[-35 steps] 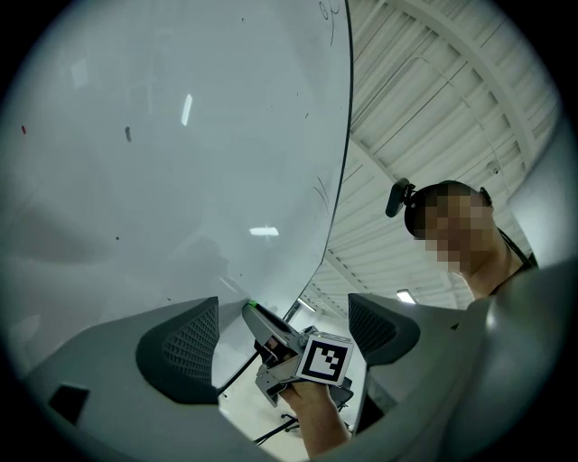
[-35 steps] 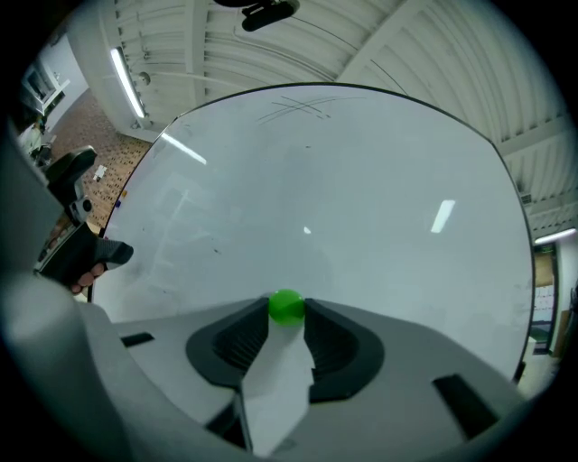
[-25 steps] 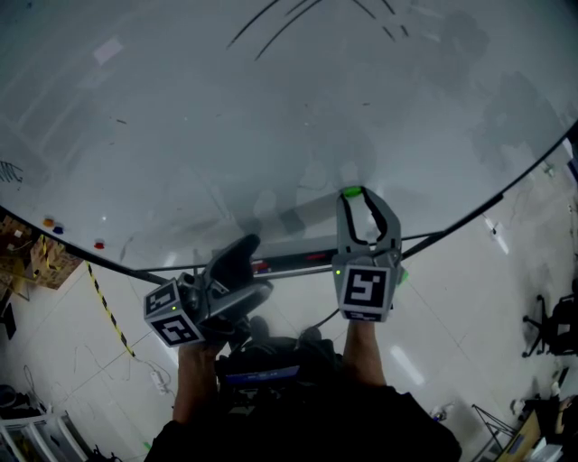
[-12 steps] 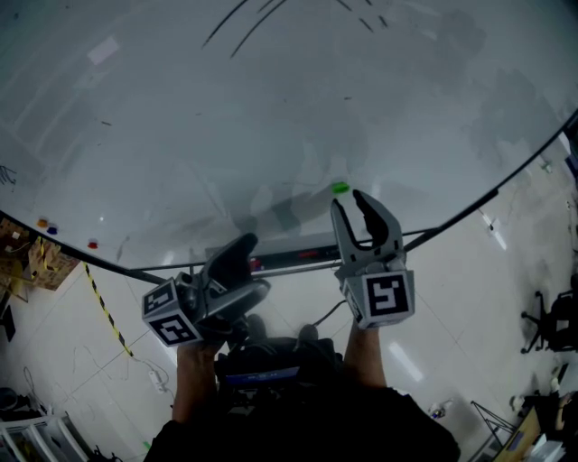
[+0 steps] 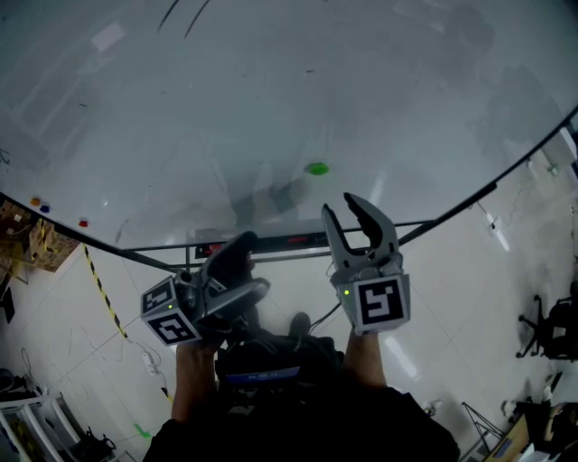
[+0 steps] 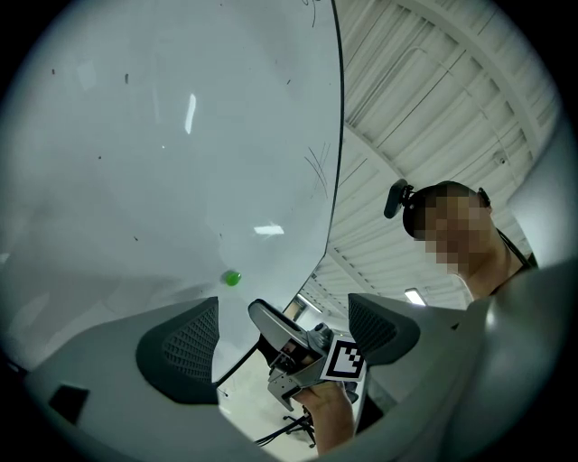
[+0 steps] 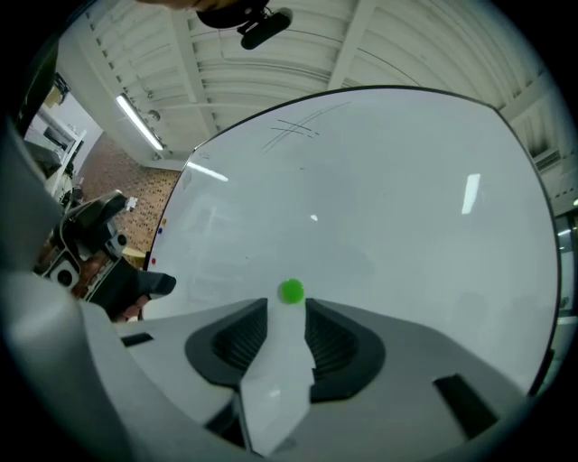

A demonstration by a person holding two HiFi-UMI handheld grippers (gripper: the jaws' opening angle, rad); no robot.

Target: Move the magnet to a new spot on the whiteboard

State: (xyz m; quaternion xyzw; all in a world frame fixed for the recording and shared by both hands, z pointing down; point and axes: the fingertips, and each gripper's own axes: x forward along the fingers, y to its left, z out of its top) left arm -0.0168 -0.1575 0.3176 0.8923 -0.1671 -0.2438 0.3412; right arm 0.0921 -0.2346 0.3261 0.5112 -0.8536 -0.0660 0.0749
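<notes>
The small round green magnet [image 5: 317, 168] sticks to the whiteboard [image 5: 271, 90], low and near the middle. It also shows in the right gripper view, where the magnet [image 7: 291, 291] sits just past the jaw tips. My right gripper [image 5: 341, 206] is drawn back from the board, a short way below the magnet, open and holding nothing. In its own view the right gripper [image 7: 287, 311] has a narrow empty gap. My left gripper [image 5: 237, 251] hangs lower left, open wide and empty. In its own view the left gripper [image 6: 283, 329] faces the magnet [image 6: 232, 279] from far off.
A few small coloured magnets [image 5: 83, 222] sit near the board's left lower edge. A tray [image 5: 271, 242] runs along the bottom of the board. Faint pen strokes [image 5: 181, 13] mark its top. Yellow-black tape [image 5: 99, 289] and an office chair [image 5: 551, 325] are on the floor.
The right gripper, which held the green magnet against the board, has let it go and pulled back. The magnet stays on the board. The left gripper has hardly moved.
</notes>
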